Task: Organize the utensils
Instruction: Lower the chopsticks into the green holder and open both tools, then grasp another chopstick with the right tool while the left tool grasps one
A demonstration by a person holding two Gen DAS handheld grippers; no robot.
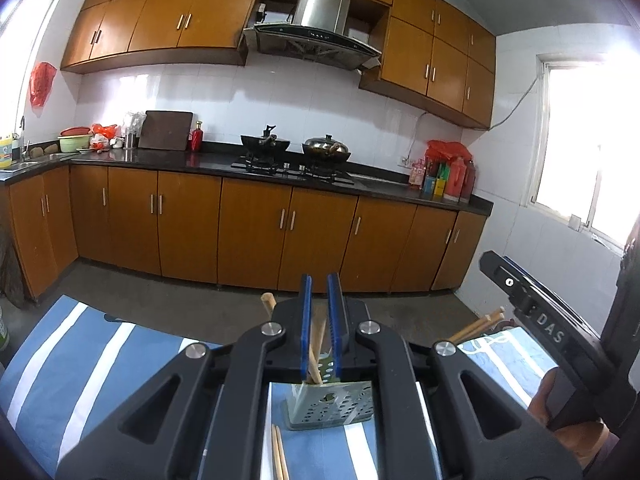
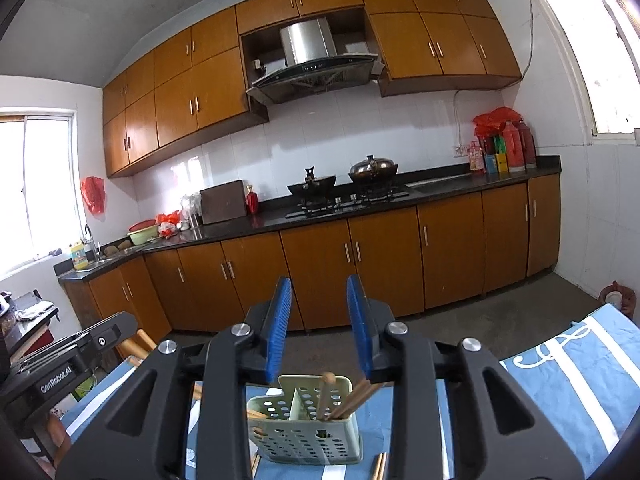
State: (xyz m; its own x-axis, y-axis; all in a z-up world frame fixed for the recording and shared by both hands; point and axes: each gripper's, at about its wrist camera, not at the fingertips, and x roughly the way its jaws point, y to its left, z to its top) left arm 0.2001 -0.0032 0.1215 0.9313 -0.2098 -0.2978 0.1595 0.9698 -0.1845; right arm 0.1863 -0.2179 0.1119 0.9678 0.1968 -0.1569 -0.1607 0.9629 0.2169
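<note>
Chopsticks (image 2: 348,398) stand in our holder (image 2: 308,432); right tool (image 2: 320,320) apart, left tool (image 1: 320,320) nearly together, empty; next we collect loose chopsticks (image 1: 280,456).

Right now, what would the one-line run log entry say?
left gripper: chopsticks between jaws, grip unclear | right gripper: open, empty | utensil holder: upright on striped cloth, chopsticks inside | loose chopsticks remain

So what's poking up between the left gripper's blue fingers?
A wooden chopstick, standing in the green holder. The left wrist view shows it.
</note>
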